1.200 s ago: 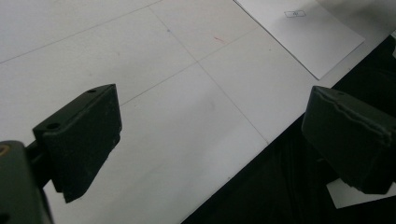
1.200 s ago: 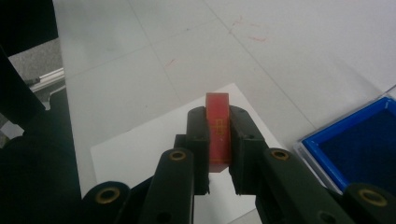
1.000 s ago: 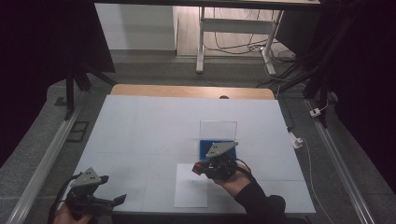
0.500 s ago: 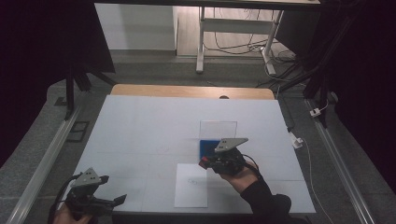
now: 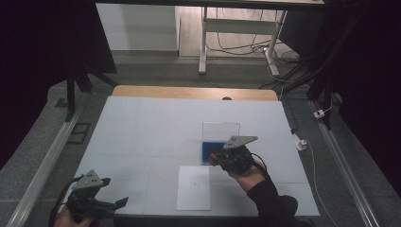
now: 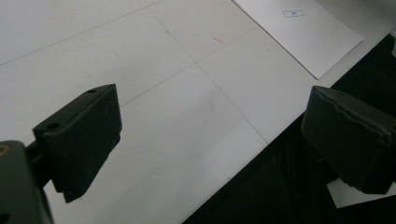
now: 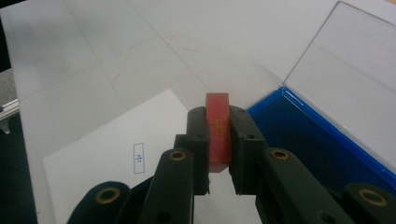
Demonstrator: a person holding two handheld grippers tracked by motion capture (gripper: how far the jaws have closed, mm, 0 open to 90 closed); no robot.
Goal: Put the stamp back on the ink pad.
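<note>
Shifted since half a second ago: right gripper [image 5: 218, 159] now off the white paper sheet [image 5: 194, 187], up beside the blue shallow tray [image 5: 206, 150] with its clear upright lid [image 5: 221, 130]. Pinching a small red rectangular block [image 7: 218, 126] between pressed jaws, held over the sheet's edge, just left of the tray. Left gripper [image 5: 116, 203] unmoved at the near-left corner of the white table [image 5: 151, 127], jaws spread wide. Dark room, cables on the floor behind. Print on block and sheet too small to read.

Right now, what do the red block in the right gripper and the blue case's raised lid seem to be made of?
Red block: probably hard plastic or rubber, matte, with a faint printed mark; a stamp, perhaps. Lid: clear rigid plastic, glossy, the table showing through. Blue case: likely an ink pad, its dark blue inside dull.
</note>
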